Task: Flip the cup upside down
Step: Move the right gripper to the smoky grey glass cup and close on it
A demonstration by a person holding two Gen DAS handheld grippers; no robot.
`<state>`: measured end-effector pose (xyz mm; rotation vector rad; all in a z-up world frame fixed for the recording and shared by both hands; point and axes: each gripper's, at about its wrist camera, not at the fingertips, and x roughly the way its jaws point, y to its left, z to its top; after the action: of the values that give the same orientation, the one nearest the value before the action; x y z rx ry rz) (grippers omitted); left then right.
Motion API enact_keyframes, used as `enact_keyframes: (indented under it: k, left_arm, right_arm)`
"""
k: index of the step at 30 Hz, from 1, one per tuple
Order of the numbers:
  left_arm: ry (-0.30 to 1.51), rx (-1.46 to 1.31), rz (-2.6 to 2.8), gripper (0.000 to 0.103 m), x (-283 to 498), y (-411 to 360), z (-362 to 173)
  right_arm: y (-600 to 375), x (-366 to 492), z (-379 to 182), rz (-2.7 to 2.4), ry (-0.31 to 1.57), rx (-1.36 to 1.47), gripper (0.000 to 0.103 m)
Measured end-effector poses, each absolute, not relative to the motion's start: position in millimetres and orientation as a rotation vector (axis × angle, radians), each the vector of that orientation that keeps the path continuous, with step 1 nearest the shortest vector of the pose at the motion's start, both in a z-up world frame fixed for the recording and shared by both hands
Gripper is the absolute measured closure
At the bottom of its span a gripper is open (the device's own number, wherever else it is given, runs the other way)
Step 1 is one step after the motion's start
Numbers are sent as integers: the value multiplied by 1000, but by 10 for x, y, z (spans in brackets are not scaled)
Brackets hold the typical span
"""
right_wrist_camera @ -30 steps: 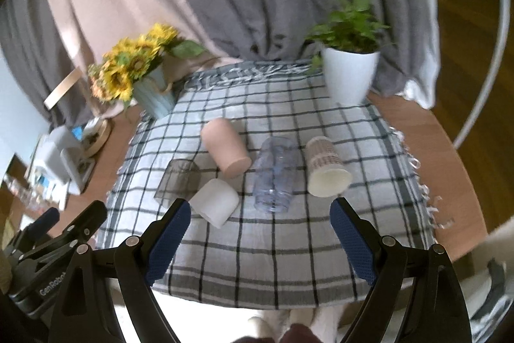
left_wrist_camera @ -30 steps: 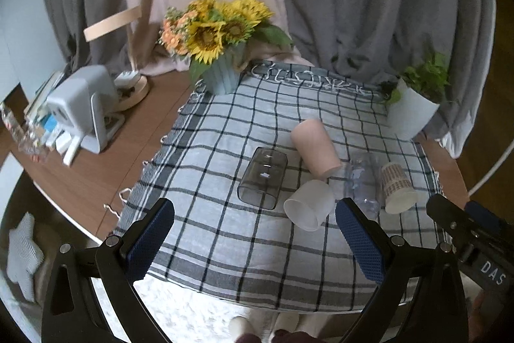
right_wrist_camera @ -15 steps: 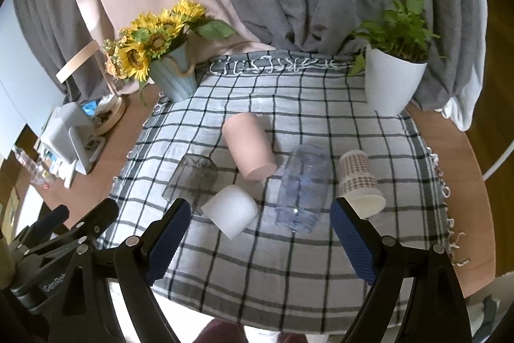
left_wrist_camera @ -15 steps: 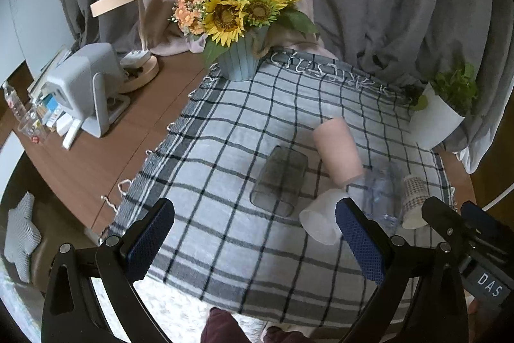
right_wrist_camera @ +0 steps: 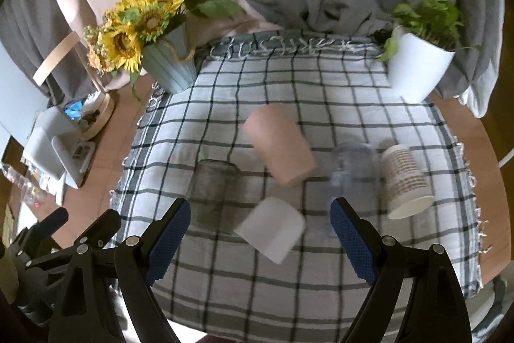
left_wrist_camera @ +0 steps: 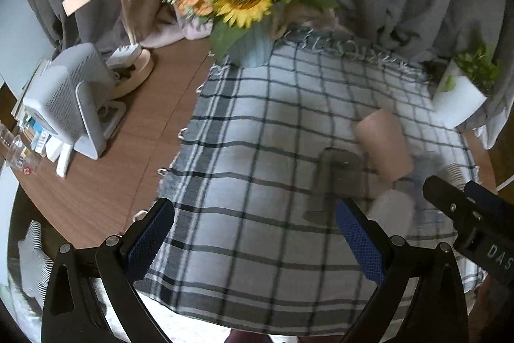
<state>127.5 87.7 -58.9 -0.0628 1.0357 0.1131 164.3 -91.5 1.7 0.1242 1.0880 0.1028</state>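
Several cups lie on their sides on a checked cloth [right_wrist_camera: 321,92]: a pink cup [right_wrist_camera: 279,153], a smoky grey glass [right_wrist_camera: 212,182], a white cup [right_wrist_camera: 271,229], a clear cup [right_wrist_camera: 353,163] and a patterned paper cup [right_wrist_camera: 404,182]. My right gripper [right_wrist_camera: 258,233] is open and empty, above the near edge, with the white cup between its fingers in the view. My left gripper [left_wrist_camera: 253,238] is open and empty over the cloth's left part; the grey glass [left_wrist_camera: 337,182] and pink cup [left_wrist_camera: 384,147] lie to its right.
A sunflower vase [right_wrist_camera: 170,60] stands at the cloth's far left corner, a white plant pot [right_wrist_camera: 417,63] at the far right. A white device [left_wrist_camera: 67,102] and a round wooden tray [left_wrist_camera: 135,73] sit on the wooden table [left_wrist_camera: 135,156] left of the cloth.
Both grippers have moved forward and lower toward the table. The left view has swung left, so the cups now sit at its right. The cups have not moved.
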Motion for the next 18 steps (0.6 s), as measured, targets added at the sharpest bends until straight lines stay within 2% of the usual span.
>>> enact_keyframes:
  k: [9,18]
  left_arm:
    - [1151,-74,116,1,1566,1346,-973]
    - [1232,-66,98,1,1889,1472,-1252]
  right_arm:
    - [-365,2089,-465,141,1250,118,15]
    - [-127,2478,-864,85,1357,100,15]
